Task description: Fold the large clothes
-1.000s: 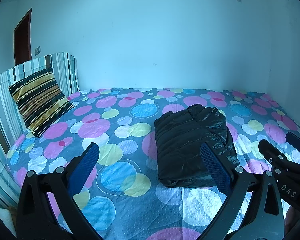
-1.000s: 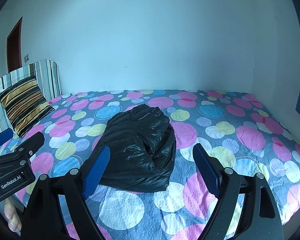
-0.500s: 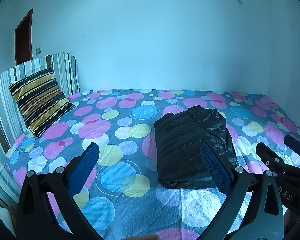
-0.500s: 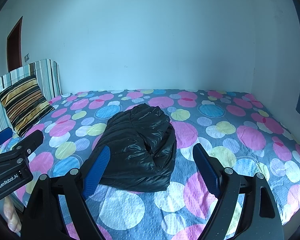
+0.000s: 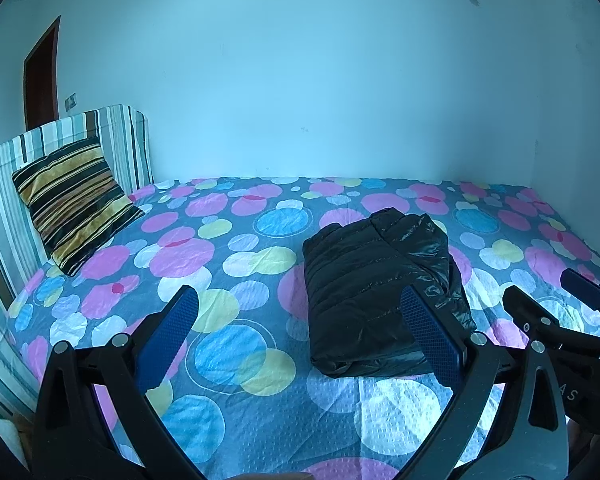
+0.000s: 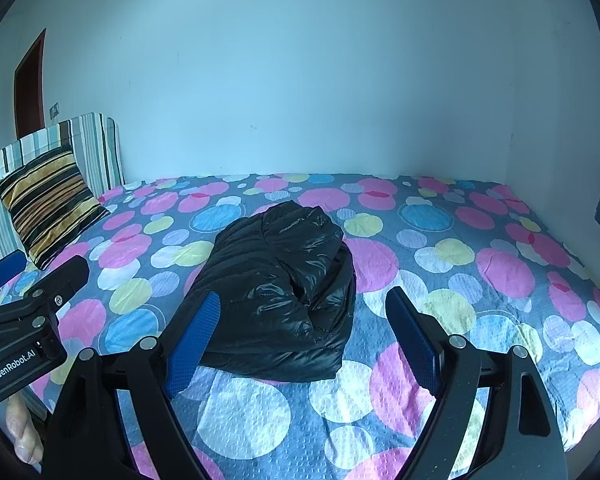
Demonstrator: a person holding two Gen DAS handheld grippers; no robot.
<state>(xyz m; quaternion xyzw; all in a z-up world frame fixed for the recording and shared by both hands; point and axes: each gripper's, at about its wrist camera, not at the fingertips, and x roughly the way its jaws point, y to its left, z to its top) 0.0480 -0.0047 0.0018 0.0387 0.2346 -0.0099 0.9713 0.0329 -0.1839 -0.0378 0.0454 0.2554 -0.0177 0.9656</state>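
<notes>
While both tools hang above the near edge of the bed, neither holds anything: left tool (image 5: 296, 328) has its blue pads spread wide with only bedsheet between them, right tool (image 6: 302, 330) likewise wide apart and empty. Each tool shows in the other's view, side by side, angled down toward the mattress. Just beyond the tips, apart from them, lies the black puffer jacket (image 6: 278, 292), already folded into a compact bundle, flat on the spotted bedsheet (image 5: 228, 364), roughly mid-bed, nearer the front. Judgement: fold looks done or nearly so, tools backed off to release it. Bundle bulges on the right side, so puffy fill may spring open. Striped cushion (image 5: 74, 204) leans on the striped headboard (image 5: 116, 136) far left, well apart from the jacket.
</notes>
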